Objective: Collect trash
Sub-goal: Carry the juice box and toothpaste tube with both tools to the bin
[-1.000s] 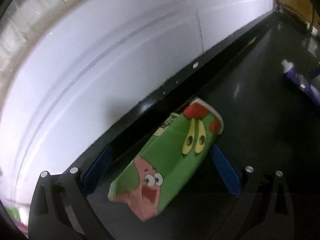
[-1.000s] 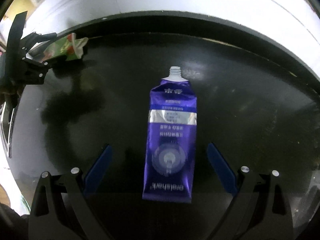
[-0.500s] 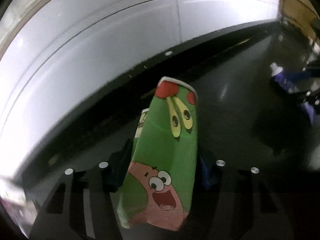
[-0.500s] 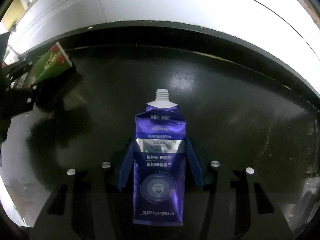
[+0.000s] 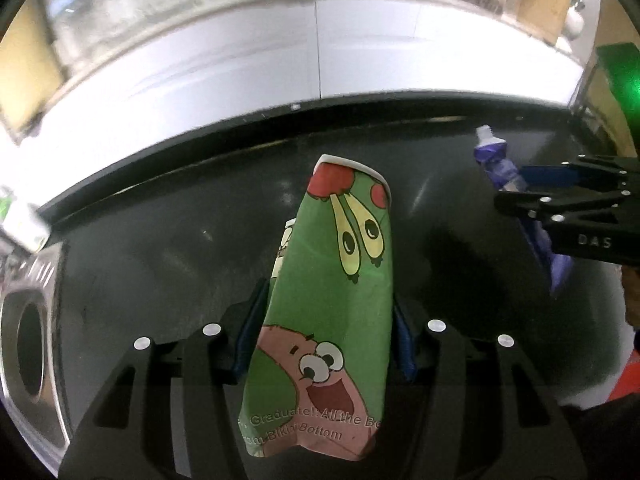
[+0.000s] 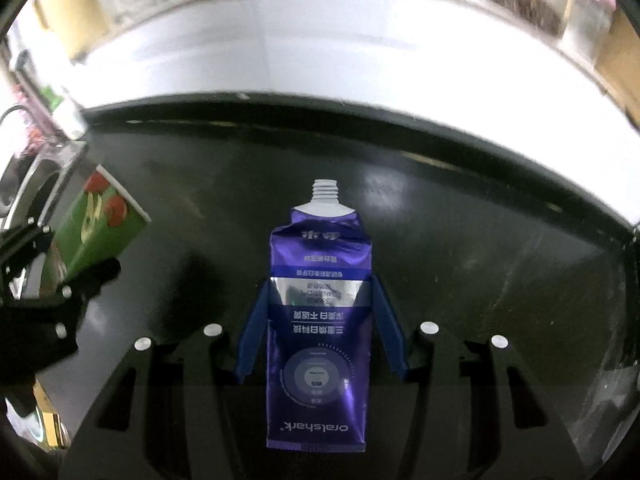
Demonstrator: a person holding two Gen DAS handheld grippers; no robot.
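My left gripper [image 5: 326, 320] is shut on a flattened green cartoon paper cup [image 5: 332, 300] and holds it above the black counter [image 5: 168, 240]. My right gripper [image 6: 320, 312] is shut on a squeezed purple toothpaste tube [image 6: 320, 320] with no cap, nozzle pointing away. The tube also shows at the right of the left wrist view [image 5: 500, 164], pinched in the right gripper [image 5: 532, 192]. The cup also shows at the left of the right wrist view [image 6: 100, 228], held by the left gripper.
A white wall [image 5: 320, 60] runs behind the counter's raised back edge. A steel sink with a round drain [image 5: 28, 344] lies at the counter's left end. Blurred shelves and boxes stand beyond the wall.
Both grippers closed on their items a second ago and have since lifted them off the counter. The views now tilt up, showing more wall and the sink.
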